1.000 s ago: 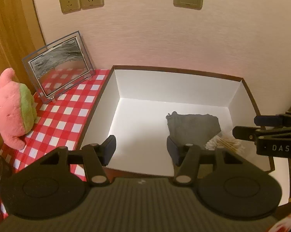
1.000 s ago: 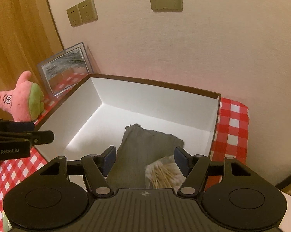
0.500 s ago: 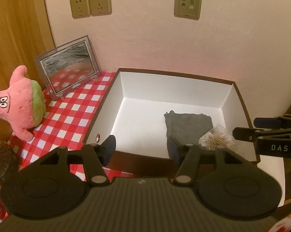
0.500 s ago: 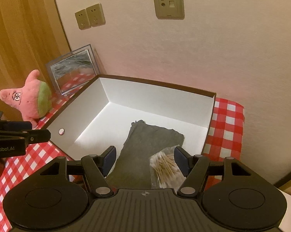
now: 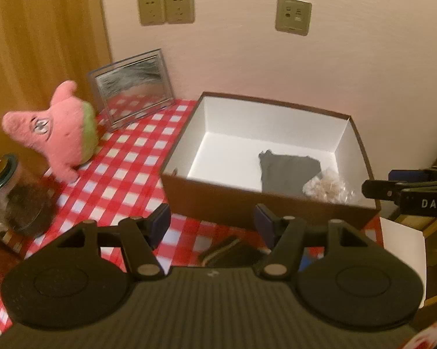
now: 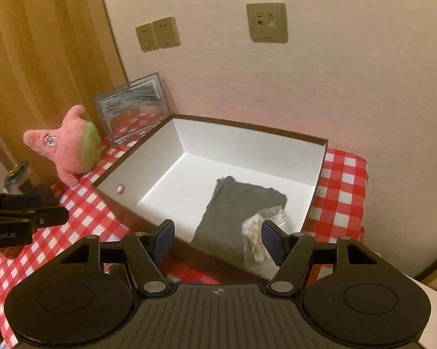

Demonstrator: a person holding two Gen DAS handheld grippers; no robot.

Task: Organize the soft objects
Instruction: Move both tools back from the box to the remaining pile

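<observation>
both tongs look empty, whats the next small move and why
Probably swing the left tongs toward the pink star-shaped plush toy. It stands outside the white-lined brown box on the red-checked cloth, while the grey folded cloth and the clear bag of cotton swabs already lie inside. Both tongs are open and empty, and the toy is on the left tongs' side.

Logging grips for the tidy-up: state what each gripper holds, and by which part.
Nothing is held. The left gripper and right gripper both stand open and empty, short of the box.
</observation>
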